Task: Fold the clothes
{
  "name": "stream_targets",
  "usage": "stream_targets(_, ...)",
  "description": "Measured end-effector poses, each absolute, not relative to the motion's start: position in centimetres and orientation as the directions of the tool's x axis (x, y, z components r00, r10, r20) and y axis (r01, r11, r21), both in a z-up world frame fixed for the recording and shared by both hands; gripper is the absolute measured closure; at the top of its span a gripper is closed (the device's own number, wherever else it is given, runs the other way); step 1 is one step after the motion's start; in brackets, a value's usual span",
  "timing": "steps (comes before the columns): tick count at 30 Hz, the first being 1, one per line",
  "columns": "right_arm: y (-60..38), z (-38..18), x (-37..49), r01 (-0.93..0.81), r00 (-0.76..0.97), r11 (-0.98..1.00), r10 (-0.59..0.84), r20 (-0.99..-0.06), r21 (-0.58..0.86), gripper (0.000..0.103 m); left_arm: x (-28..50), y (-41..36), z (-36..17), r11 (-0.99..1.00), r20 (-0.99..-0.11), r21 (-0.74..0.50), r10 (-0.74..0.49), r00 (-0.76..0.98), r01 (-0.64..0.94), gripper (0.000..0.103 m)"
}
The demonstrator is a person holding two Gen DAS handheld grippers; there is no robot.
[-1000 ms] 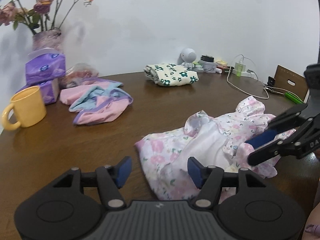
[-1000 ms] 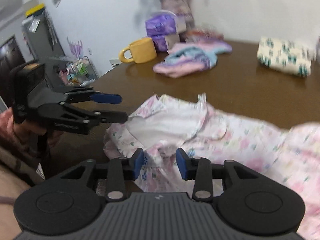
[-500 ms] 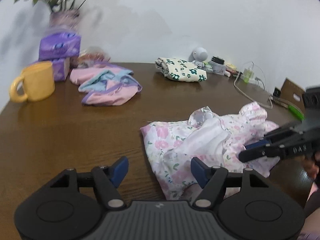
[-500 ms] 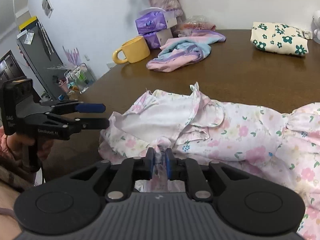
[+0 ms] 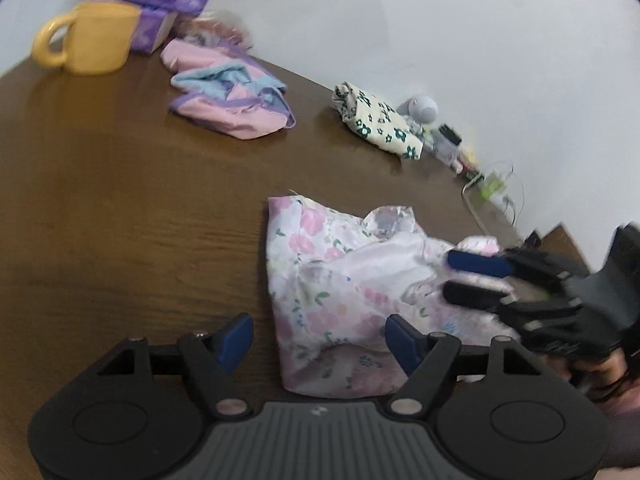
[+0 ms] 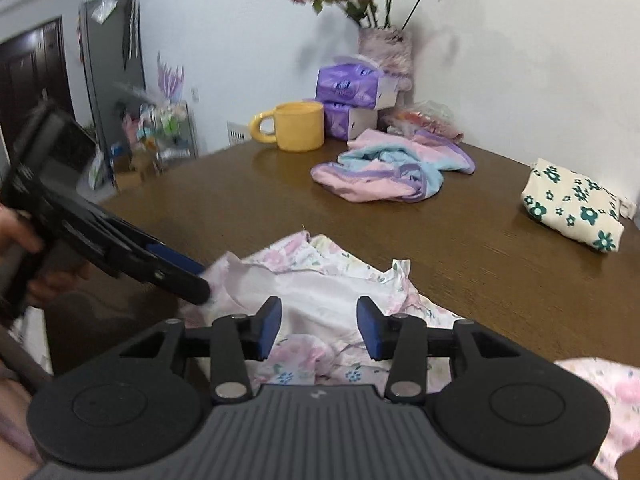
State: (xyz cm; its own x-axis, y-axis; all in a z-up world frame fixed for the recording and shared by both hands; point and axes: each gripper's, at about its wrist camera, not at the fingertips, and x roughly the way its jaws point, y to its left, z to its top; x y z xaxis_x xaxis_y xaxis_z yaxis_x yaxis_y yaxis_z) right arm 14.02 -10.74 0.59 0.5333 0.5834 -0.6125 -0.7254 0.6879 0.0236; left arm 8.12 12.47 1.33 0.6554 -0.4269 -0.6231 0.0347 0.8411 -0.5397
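A crumpled white garment with pink flowers (image 5: 340, 280) lies on the near part of the brown wooden table (image 5: 120, 208), just in front of both tools. Its white inner lining is turned up in the middle.

In the left wrist view the left gripper (image 5: 318, 338) has its two blue-padded fingers spread wide. The lower edge of the flowered garment lies between them, but the pads do not press it, so this tool is released. In the right wrist view the same tool comes in from the left side, held by a hand (image 6: 24, 264), and its tips reach the left edge of the cloth.

The right gripper (image 6: 318, 328) also has its jaws apart, and nothing is pinched between the blue pads; the garment lies under and ahead of them. In the left wrist view this tool (image 5: 474, 278) enters from the right, and there is a gap between its two fingers above the cloth.

Farther on the table lies a loose pink, light blue and purple garment (image 6: 392, 172). To the right of it rests a folded cream cloth with dark green flowers (image 6: 572, 206). A yellow ceramic mug (image 6: 296, 126) stands near the far edge, beside purple tissue packs (image 6: 348, 92) and a vase with dried roses (image 6: 384, 48). A white cable (image 5: 476, 208) lies at the far right by the wall.
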Motion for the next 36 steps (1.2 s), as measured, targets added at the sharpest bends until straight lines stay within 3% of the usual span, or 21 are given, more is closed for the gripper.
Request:
stream_targets(10, -10.6, -2.5, 15.7, -0.745, 0.484, 0.667, 0.548, -0.683, 0.008, 0.064, 6.8, 13.6, 0.5, 0.721, -0.582, -0.677, -0.399, 0.709, -0.15, 0.03)
stream_targets(18, -11.6, -3.1, 16.0, -0.746, 0.472, 0.664, 0.572, -0.671, 0.041, 0.063, 7.7, 12.2, 0.5, 0.745, -0.58, -0.639, -0.303, 0.756, -0.191, 0.031)
stream_targets(20, -11.8, -3.1, 16.0, -0.745, 0.472, 0.665, 0.579, -0.665, 0.051, 0.063, 8.0, 11.7, 0.6, 0.765, -0.593, -0.617, -0.295, 0.749, -0.187, 0.036)
stream_targets(24, -12.1, -3.2, 16.0, -0.743, 0.472, 0.666, 0.589, -0.656, 0.063, 0.064, 8.4, 11.3, 0.2, 0.767, -0.612, -0.61, -0.3, 0.732, -0.196, 0.067)
stream_targets(28, -12.3, -3.1, 15.9, -0.743, 0.472, 0.665, 0.599, -0.647, 0.075, 0.063, 8.5, 11.2, 0.1, 0.771, -0.617, -0.603, -0.29, 0.732, -0.203, 0.068)
stream_targets(36, -13.8, -0.4, 14.3, -0.752, 0.502, 0.653, 0.655, -0.564, 0.09, 0.061, 9.5, 9.9, 0.8, 0.865, -0.651, -0.476, -0.228, 0.724, -0.156, 0.08)
